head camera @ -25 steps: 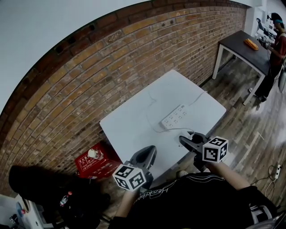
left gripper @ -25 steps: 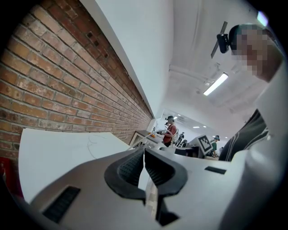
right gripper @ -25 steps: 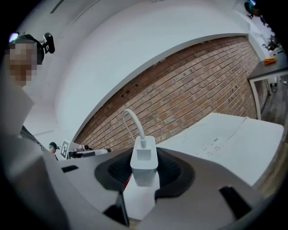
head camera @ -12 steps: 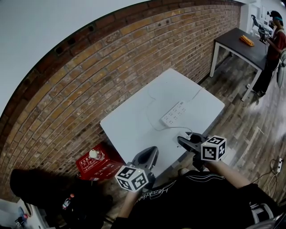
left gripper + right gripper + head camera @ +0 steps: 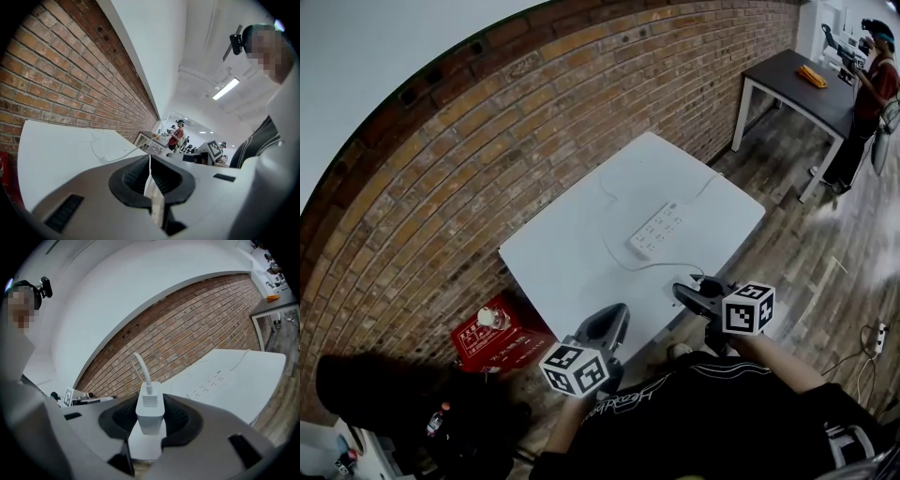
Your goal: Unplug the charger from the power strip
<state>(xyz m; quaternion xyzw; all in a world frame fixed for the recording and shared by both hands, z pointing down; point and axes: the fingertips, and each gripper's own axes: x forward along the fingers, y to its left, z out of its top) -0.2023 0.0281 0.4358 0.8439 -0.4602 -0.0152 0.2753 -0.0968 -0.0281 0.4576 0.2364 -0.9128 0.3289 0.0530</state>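
Note:
A white power strip (image 5: 661, 228) lies on the white table (image 5: 572, 253), its sockets empty; it also shows in the right gripper view (image 5: 208, 383) and faintly in the left gripper view (image 5: 112, 156). My right gripper (image 5: 686, 293) hovers at the table's near edge, shut on the white charger (image 5: 150, 409), which sits upright between the pads. The charger's thin white cable (image 5: 139, 365) loops up from its top and trails across the table (image 5: 623, 267). My left gripper (image 5: 616, 317) hangs lower left of the table edge, jaws shut with nothing between them (image 5: 150, 180).
A brick wall (image 5: 516, 122) runs behind the table. A red crate (image 5: 492, 336) with a bottle stands on the floor at the left. At the back right a person (image 5: 867, 89) stands by a dark table (image 5: 797, 80). Another power strip (image 5: 878, 337) lies on the wooden floor.
Both grippers have drifted slightly down and away from the power strip, so the gap to it has grown. The charger stays in the right gripper; the left jaws stay shut.

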